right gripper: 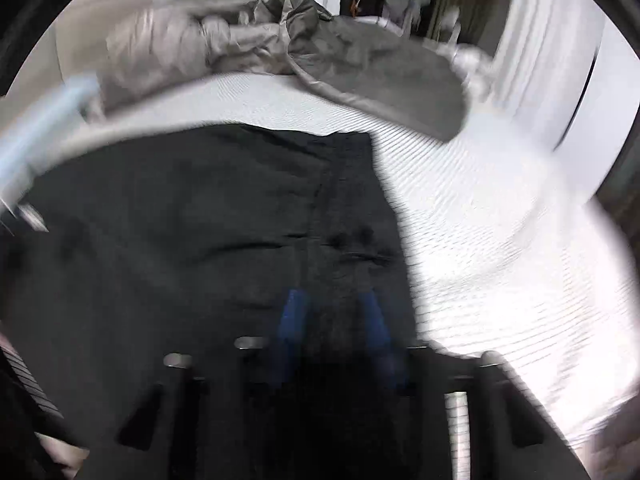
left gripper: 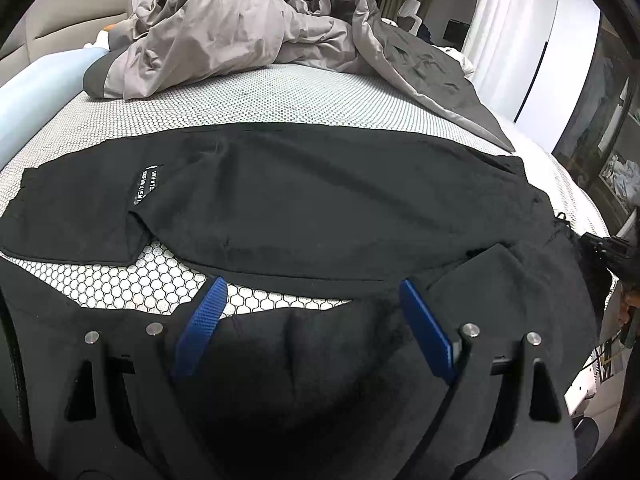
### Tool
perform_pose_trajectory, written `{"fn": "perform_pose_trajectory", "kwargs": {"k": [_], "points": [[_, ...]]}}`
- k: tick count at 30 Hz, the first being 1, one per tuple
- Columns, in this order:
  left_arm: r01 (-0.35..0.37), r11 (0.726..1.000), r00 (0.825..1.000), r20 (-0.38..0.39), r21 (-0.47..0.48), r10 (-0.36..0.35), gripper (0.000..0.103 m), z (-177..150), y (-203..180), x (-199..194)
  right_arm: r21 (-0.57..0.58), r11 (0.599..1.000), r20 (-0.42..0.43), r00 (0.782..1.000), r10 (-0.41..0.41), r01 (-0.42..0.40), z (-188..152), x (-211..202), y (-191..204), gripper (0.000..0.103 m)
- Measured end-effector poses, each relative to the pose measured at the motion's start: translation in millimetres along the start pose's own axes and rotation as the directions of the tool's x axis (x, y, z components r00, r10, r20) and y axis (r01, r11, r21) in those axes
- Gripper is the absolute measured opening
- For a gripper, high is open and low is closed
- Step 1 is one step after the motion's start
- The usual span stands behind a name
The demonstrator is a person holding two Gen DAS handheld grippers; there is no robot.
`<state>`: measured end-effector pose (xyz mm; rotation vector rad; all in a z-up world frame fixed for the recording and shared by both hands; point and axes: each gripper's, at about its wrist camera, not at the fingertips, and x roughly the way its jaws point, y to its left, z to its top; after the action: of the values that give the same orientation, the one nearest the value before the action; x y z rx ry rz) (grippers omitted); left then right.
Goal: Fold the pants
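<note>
Black pants (left gripper: 320, 200) lie spread across a white honeycomb-patterned mattress (left gripper: 280, 96), with a white printed label (left gripper: 146, 186) near their left end. My left gripper (left gripper: 311, 281) hovers over the near edge of the pants. Its blue pads (left gripper: 200, 316) stand wide apart, with black cloth lying loose between them, so it is open. The right wrist view is blurred. There my right gripper (right gripper: 330, 295) sits at the waistband end of the pants (right gripper: 180, 240), its blue fingers (right gripper: 292, 320) close together with bunched black fabric pinched between them.
A crumpled grey duvet (left gripper: 220, 20) is heaped at the far side of the mattress (right gripper: 500, 220) and trails down its right side (right gripper: 360, 60). A pale blue pillow (left gripper: 40, 88) lies at the left edge. Curtains and furniture stand beyond the bed.
</note>
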<state>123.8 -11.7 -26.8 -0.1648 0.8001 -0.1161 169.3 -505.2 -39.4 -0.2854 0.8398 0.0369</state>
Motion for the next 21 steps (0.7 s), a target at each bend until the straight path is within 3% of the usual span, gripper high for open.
{"fn": "perform_pose_trajectory", "kwargs": {"k": [1,2,4,5,6,8,10,12,15,17,21], "points": [[-0.001,1.0,1.0,-0.001,0.0,0.001,0.086,0,0,0,-0.017,0.997,-0.029,0.996,-0.079,0.079,-2,7,-1,0.005],[-0.001,1.0,1.0,-0.001,-0.001,0.001,0.086,0,0,0,0.001,0.995,-0.081,0.992,-0.101,0.102,-6,20,-7,0.005],[-0.003,1.0,1.0,0.002,-0.001,0.003,0.086,0,1,-1,0.091,0.994,-0.117,0.992,-0.05,0.061,-14,28,-19,0.005],[-0.005,1.0,1.0,0.003,0.0,0.005,0.086,0,1,-1,0.153,0.988,-0.09,0.996,-0.017,0.031,-17,22,-26,0.006],[-0.006,1.0,1.0,0.009,0.001,0.006,0.086,1,1,-3,0.195,0.981,-0.055,0.998,0.012,-0.001,-20,14,-30,0.013],[-0.003,1.0,1.0,0.028,0.0,0.003,0.086,0,2,-8,0.269,0.959,0.018,0.996,0.086,-0.088,-24,-6,-38,0.038],[0.008,1.0,0.998,0.062,-0.006,-0.007,0.086,-2,4,-18,0.311,0.939,0.073,0.989,0.128,-0.145,-31,-26,-41,0.071],[0.008,1.0,0.996,0.094,-0.026,-0.005,0.086,-9,11,-33,0.312,0.931,0.112,0.98,0.163,-0.19,-38,-44,-34,0.081],[-0.007,0.993,0.989,0.143,-0.122,0.024,0.086,-27,40,-64,0.29,0.932,0.145,0.972,0.184,-0.219,-51,-65,-12,0.087],[-0.028,0.972,0.984,0.166,-0.235,0.068,0.086,-41,71,-86,0.304,0.924,0.166,0.968,0.189,-0.233,-61,-75,-8,0.088],[-0.084,0.893,0.967,0.182,-0.443,0.181,0.086,-73,137,-123,0.345,0.891,0.209,0.95,0.234,-0.295,-79,-87,2,0.089]]}}
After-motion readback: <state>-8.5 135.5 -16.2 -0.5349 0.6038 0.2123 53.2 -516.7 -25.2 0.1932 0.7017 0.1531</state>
